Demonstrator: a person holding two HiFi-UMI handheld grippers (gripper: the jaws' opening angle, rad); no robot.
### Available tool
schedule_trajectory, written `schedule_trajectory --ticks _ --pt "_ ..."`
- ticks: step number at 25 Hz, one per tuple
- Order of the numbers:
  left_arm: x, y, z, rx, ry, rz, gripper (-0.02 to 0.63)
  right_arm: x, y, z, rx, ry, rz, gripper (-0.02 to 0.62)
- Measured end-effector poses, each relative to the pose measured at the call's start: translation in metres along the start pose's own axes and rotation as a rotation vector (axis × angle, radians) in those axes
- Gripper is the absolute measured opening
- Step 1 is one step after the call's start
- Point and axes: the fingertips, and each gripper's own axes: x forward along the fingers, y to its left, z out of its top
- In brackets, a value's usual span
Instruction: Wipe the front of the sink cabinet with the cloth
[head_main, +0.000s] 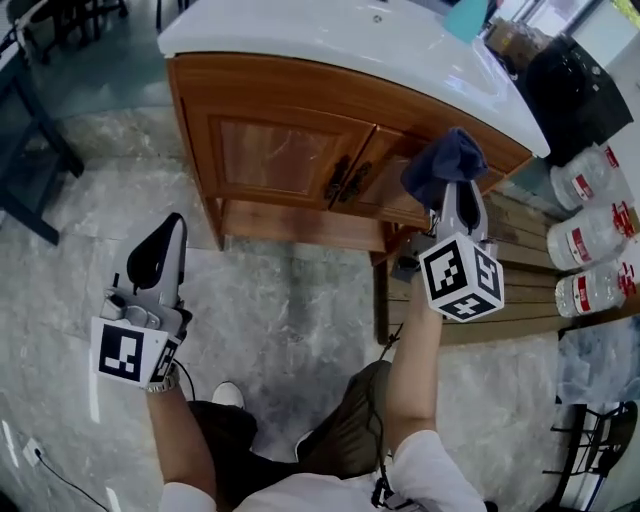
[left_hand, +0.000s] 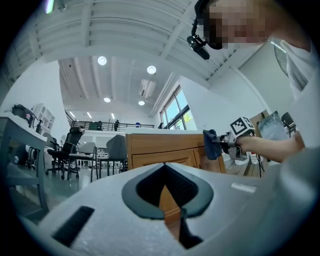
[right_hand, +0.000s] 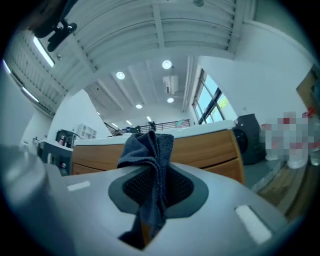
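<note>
1. Right gripper (head_main: 458, 195), closest to me, pinches one dark cloth (head_main: 443, 165) at the cabinet's (head_main: 290, 150) upper right front; contact unclear.
2. Cabinet: two doors, right one partly hidden behind cloth.
3. Three bottles (head_main: 585, 238), one cut off at frame edge.
4. My left gripper (head_main: 180, 220): jaws pressed together, empty.
</note>
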Motion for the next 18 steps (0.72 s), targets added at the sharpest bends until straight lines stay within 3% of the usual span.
schedule_trajectory --ticks 4,11,18 --pt "-0.007 0.01 0.001 -0.017 -0.007 0.038 0.001 0.009 0.089 -0.032 0.009 0.049 0.216 0.069" --pt "-0.009 0.015 0.003 -0.011 -0.007 0.057 0.001 0.02 0.207 -0.093 -0.098 0.164 0.471 0.071" --pt "-0.009 0.02 -0.002 -0.018 0.005 0.061 0.001 0.036 0.265 -0.124 -0.141 0.199 0.565 0.071"
